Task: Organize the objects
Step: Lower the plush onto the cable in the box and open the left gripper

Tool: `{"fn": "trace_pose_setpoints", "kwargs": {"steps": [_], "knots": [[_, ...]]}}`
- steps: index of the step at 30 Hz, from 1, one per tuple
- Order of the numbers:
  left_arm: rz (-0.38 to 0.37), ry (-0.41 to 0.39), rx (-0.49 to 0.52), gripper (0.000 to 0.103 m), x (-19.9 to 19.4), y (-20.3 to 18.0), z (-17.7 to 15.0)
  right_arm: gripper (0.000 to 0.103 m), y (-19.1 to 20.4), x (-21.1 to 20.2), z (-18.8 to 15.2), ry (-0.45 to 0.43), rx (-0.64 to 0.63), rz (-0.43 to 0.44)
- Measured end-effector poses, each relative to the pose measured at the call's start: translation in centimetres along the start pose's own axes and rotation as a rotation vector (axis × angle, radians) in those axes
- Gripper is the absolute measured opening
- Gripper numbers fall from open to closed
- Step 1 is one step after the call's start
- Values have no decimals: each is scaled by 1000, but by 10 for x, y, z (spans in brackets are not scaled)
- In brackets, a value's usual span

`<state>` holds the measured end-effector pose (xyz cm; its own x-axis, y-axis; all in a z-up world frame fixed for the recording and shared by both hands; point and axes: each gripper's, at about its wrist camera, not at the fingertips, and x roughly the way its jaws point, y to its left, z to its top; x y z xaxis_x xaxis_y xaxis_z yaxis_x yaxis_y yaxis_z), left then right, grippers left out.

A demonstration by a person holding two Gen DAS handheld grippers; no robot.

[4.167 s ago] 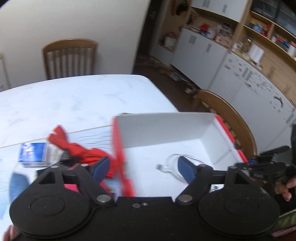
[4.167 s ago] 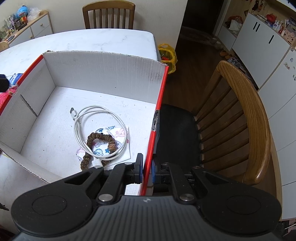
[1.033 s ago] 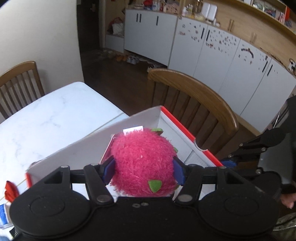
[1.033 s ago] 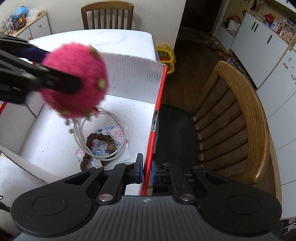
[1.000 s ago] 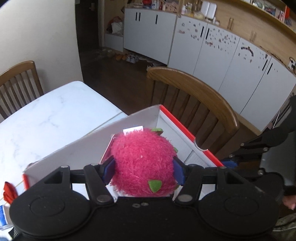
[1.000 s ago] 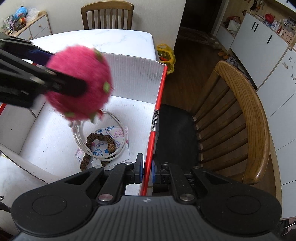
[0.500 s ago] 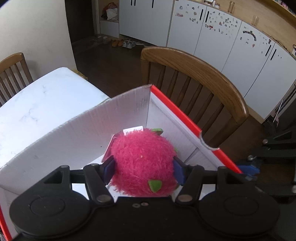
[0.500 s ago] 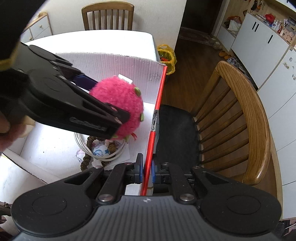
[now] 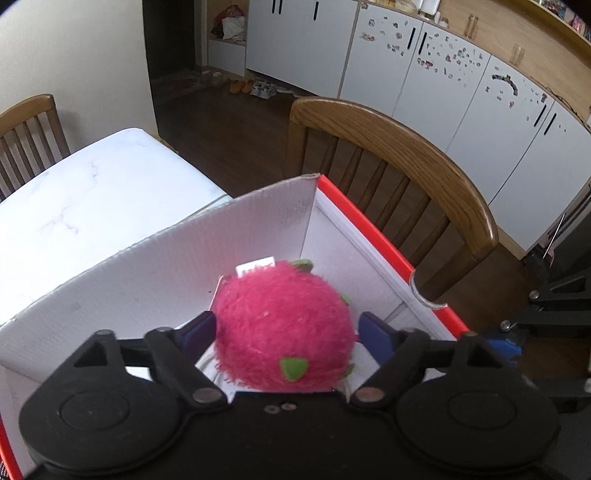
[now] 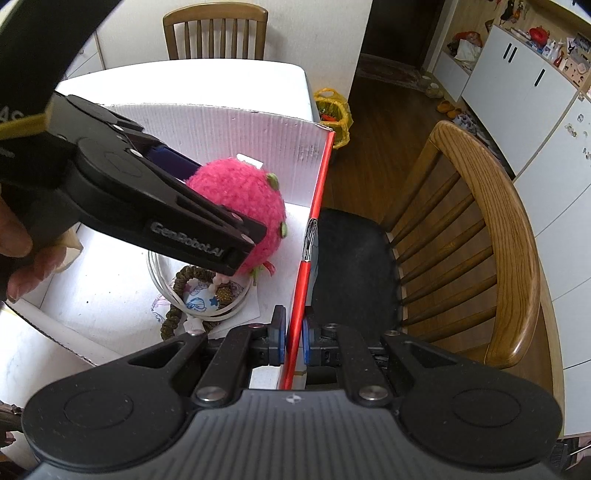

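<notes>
Marble-patterned white tabletop [image 9: 85,206] carries a white cardboard box [image 9: 177,266] with red outer faces, set at the table edge beside a wooden chair [image 10: 491,236] with a dark seat. Over the box, the left gripper [image 9: 284,334] points steeply down with a fuzzy pink ball [image 9: 282,332] dotted with green tufts between its blue pads; the jaws are opening, and in the left wrist view gaps show on both sides of the ball, so the pads no longer press it. The ball sits low inside the box, near the red-edged side wall and above a coiled white cable [image 10: 162,280], a brown beaded ring [image 10: 181,291] and a printed cloth [image 10: 199,302] on the box floor. The right gripper [image 10: 293,341] is clamped narrow on that red wall's top edge. Dark wood flooring, white cupboards [image 9: 424,74] speckled with stickers, a second chair [image 10: 214,33] against the pale wall, and a yellow bag [image 10: 332,110] on the floor fill the room behind.
</notes>
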<state>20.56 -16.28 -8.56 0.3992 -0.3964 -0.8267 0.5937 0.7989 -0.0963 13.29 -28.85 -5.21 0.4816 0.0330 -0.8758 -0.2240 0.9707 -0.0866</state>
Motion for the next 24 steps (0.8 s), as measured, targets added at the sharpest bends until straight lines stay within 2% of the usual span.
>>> {"fn": "trace_pose_setpoints", "kwargs": {"steps": [11, 24], "knots": [[-9, -28, -55, 90, -30, 10, -10, 8, -2, 0, 0, 1, 4, 2], [57, -129, -142, 91, -96, 39, -25, 8, -2, -1, -1, 7, 1, -3]]}}
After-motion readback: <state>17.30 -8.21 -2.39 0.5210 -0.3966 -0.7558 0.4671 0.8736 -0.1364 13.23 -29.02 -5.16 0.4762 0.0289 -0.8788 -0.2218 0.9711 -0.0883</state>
